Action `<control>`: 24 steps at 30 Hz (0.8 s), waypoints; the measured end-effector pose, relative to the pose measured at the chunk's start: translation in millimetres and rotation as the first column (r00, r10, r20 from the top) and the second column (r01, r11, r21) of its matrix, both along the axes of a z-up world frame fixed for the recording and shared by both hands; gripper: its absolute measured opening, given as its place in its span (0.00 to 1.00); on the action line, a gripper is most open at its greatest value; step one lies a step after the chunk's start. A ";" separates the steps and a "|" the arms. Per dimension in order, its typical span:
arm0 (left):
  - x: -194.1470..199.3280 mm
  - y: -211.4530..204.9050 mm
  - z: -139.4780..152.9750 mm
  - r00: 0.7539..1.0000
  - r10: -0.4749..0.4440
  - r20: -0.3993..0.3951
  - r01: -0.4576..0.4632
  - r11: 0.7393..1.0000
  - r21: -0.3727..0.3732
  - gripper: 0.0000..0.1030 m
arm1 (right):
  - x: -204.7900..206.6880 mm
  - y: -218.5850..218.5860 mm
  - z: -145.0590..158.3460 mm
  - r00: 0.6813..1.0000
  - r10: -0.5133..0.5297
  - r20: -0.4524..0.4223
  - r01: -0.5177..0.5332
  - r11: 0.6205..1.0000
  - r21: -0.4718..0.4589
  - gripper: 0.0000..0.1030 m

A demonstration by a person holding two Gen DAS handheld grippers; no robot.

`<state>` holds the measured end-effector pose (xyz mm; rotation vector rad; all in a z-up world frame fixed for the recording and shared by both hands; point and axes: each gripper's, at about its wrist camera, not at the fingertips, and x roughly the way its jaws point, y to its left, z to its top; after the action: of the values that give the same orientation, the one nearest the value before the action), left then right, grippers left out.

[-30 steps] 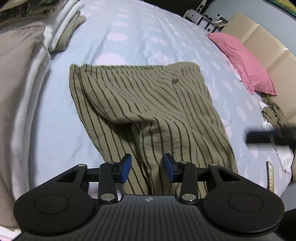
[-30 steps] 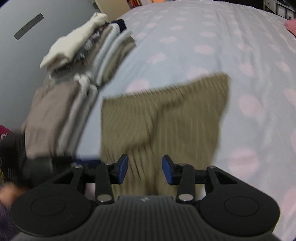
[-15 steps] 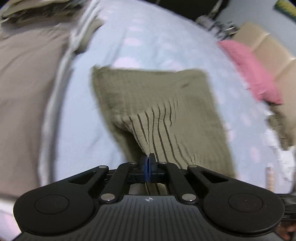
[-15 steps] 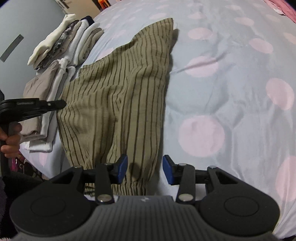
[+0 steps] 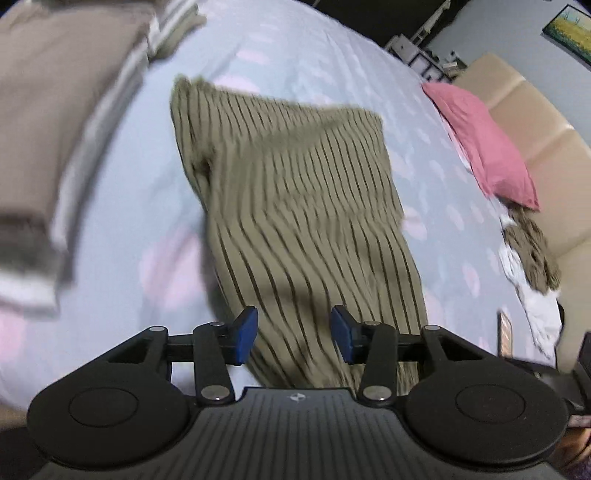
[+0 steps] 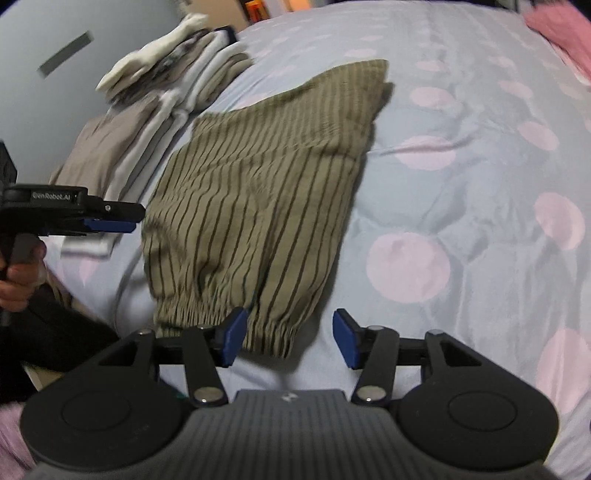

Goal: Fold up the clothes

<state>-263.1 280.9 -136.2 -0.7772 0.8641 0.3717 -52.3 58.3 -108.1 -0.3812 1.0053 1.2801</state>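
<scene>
The olive, dark-striped cotton shorts [image 6: 258, 206] look light and limp; their gathered elastic waistband [image 6: 221, 328] seems the firmest hold. Both hand-held grippers, left [image 5: 293, 334] and right [image 6: 288, 338], are spread, holding nothing.

Folded stack [image 6: 140, 122] left of striped garment [image 6: 258, 192]

Pink pillow [image 5: 484, 144] against beige headboard [image 5: 535, 122]; polka-dot bedspread [image 6: 461, 166]; possibly a framed picture [image 5: 569, 31].
</scene>
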 end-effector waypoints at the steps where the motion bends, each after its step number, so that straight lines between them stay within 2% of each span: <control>1: 1.6 -6.3 -4.4 1.000 -0.011 -0.011 0.011 1.000 -0.006 0.34 | -5.0 -1.7 -1.4 1.000 0.020 0.018 -0.019 1.000 -0.005 0.53; 7: 14.3 -29.5 -24.4 0.993 -0.083 -0.079 0.081 0.996 -0.026 0.32 | -30.4 -4.0 -16.3 0.985 0.092 0.144 -0.088 0.996 -0.034 0.49; 10: 16.1 -33.0 -25.1 0.995 -0.088 -0.053 0.087 0.996 -0.032 0.29 | -31.0 1.5 -21.9 0.978 0.085 0.190 -0.080 0.996 -0.029 0.49; 12: 17.0 -32.4 -25.0 0.996 -0.086 -0.028 0.085 0.996 -0.039 0.24 | -33.3 5.6 -23.3 0.973 0.090 0.211 -0.087 0.996 -0.022 0.49; 14: 17.3 -31.9 -24.2 0.996 -0.086 -0.010 0.086 0.995 -0.045 0.12 | -35.6 8.8 -23.1 0.966 0.086 0.242 -0.088 0.996 -0.005 0.49; 16: 16.5 -32.4 -22.1 0.996 -0.091 0.006 0.091 0.994 -0.052 0.07 | -35.6 11.3 -21.1 0.962 0.062 0.267 -0.070 0.997 0.021 0.42; 18: 15.7 -33.0 -20.0 0.995 -0.096 0.023 0.097 0.993 -0.060 0.04 | -34.7 12.8 -18.2 0.959 0.042 0.279 -0.056 0.998 0.042 0.18; 22: -0.8 -32.0 -10.7 0.997 -0.070 0.028 0.072 0.993 -0.089 0.01 | -30.2 9.4 -8.5 0.969 0.032 0.245 -0.047 0.997 0.057 0.15; 24: -5.6 -30.9 -14.5 0.998 -0.056 -0.005 0.056 0.992 -0.113 0.01 | -31.8 7.3 -6.3 0.970 0.037 0.239 -0.052 0.997 0.056 0.15</control>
<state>-268.7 250.0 -150.8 -0.8542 0.9183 0.2782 -84.0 65.6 -114.5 -0.4993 0.7562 1.2694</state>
